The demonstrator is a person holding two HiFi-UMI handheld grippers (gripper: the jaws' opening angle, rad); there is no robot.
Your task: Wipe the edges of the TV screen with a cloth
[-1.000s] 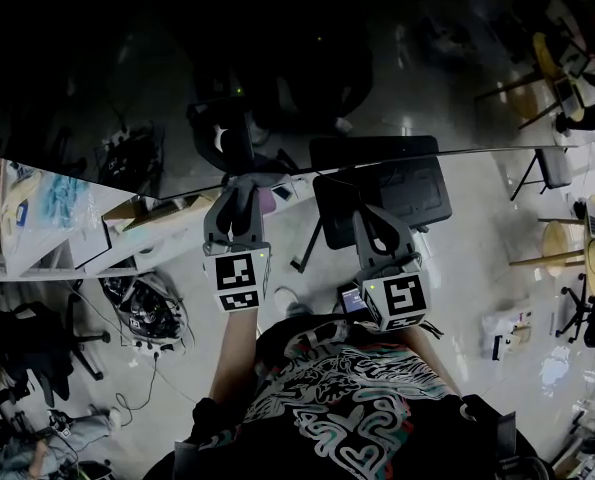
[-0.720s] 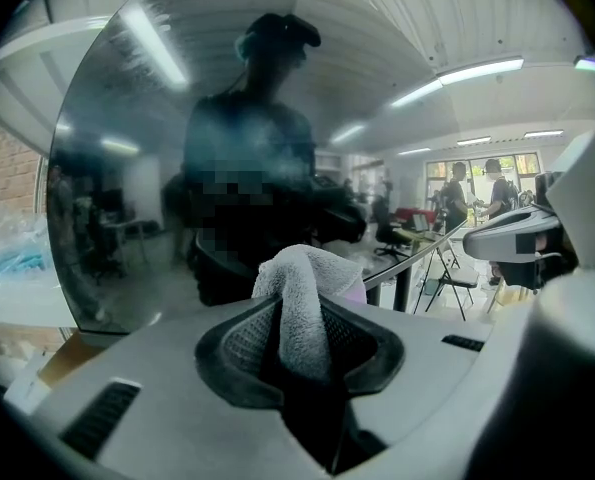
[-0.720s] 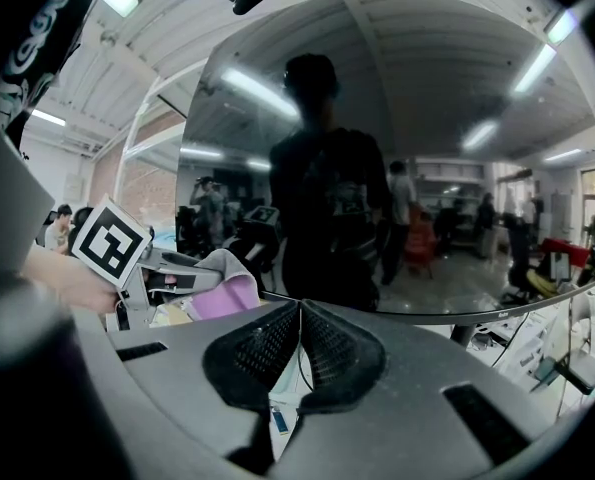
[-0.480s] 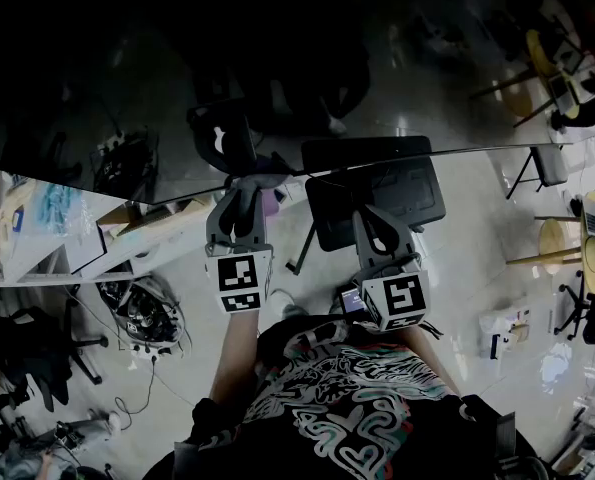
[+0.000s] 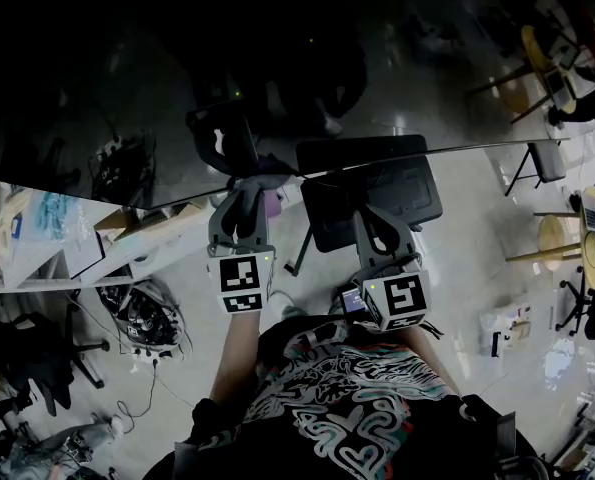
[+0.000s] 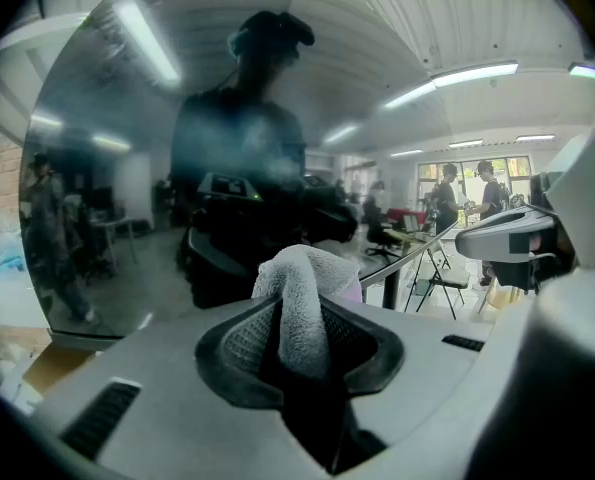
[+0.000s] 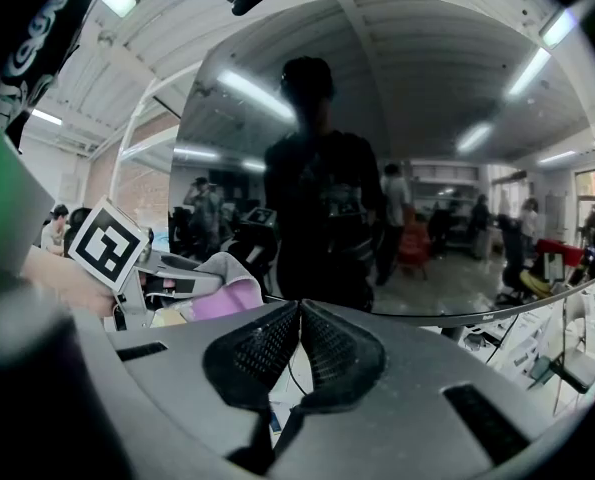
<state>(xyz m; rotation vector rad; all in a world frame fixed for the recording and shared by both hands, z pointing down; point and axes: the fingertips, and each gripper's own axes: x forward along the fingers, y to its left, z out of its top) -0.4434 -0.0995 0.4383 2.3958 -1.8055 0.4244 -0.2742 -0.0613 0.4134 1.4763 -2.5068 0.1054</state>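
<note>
You are gripping a pale grey-and-lilac terry cloth (image 6: 299, 308) in the left gripper (image 5: 245, 190); its jaws are clamping a folded ridge of the fabric, which is sticking up past the tips; the cloth (image 5: 268, 204) is sitting right at the lower edge of the big dark glossy TV screen (image 5: 117, 78), touching or just beside it, cannot tell which; your right gripper (image 5: 374, 216) is hanging just beside the left one, near the same edge; its black ribbed pads (image 7: 262, 353) are meeting at the tips with nothing between them; the right gripper view is showing the lilac part of the cloth (image 7: 224, 298) off to its left; the screen (image 7: 427, 158) is reflecting a standing person and ceiling lights.
</note>
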